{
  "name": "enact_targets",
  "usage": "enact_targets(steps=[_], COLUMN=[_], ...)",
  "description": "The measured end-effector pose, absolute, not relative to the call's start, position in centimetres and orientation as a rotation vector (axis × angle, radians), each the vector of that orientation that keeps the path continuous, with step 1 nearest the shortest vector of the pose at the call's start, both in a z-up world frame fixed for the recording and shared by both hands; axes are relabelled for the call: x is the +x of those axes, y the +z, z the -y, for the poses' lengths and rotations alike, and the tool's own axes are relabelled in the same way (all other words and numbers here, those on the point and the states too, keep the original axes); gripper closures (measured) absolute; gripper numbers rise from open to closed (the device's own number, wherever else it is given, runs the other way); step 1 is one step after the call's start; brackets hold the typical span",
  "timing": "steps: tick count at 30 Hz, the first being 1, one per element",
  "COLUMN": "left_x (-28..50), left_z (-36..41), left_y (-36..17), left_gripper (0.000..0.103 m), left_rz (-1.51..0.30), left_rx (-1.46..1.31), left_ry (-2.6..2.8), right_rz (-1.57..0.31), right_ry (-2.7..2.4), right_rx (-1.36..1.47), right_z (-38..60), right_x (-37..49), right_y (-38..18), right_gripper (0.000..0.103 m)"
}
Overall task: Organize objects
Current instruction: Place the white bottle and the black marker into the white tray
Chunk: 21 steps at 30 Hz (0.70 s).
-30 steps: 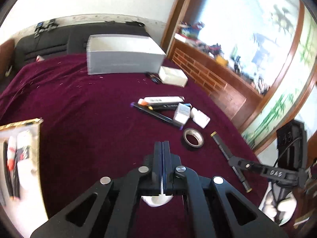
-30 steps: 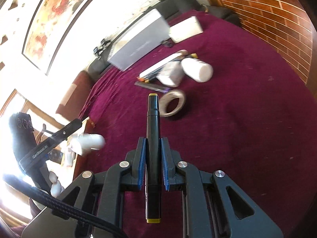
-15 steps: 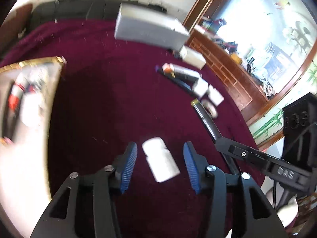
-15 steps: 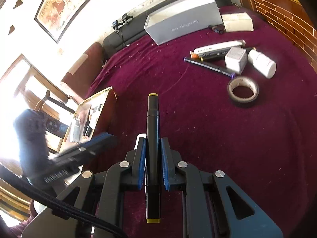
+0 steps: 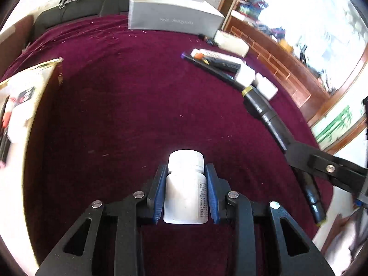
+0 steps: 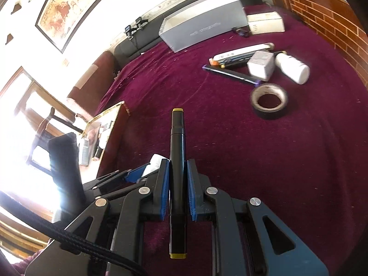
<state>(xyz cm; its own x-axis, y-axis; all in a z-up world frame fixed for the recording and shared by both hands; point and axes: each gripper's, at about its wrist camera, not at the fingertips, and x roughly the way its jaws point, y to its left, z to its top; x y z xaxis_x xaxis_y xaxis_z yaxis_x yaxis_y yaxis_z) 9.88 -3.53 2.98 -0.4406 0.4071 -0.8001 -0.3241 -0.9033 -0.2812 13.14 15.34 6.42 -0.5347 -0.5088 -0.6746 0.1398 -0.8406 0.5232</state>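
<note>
Left gripper, jaws just closing, clamps a white bottle. Right gripper grips a black marker. The box at the cloth's left edge is overexposed; contents possibly pens.

Right gripper clamped on a black marker with yellow ends, pointing up the frame. Left gripper at lower left, a white thing between its blue pads. Tape roll at right on maroon cloth; white bottle and grey box above.
</note>
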Motion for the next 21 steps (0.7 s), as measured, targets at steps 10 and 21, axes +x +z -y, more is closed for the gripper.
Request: enact_targets(steps=[10, 21], left_x=[12.0, 5.9], left_z=[18.4, 28.8], left_y=[9.6, 4.3], left_gripper=[0.075, 0.075], left_rz=[0.320, 0.244], left_rx=[-1.168, -1.468], left_ry=[2.584, 2.724], right_rz=[0.509, 0.401], right_ry=[-2.179, -1.981], right_rx=[1.199, 1.367], right_z=[-6.2, 8.7], right_x=[10.1, 5.1], right_y=[8.9, 4.6], right_gripper=[0.090, 0.090])
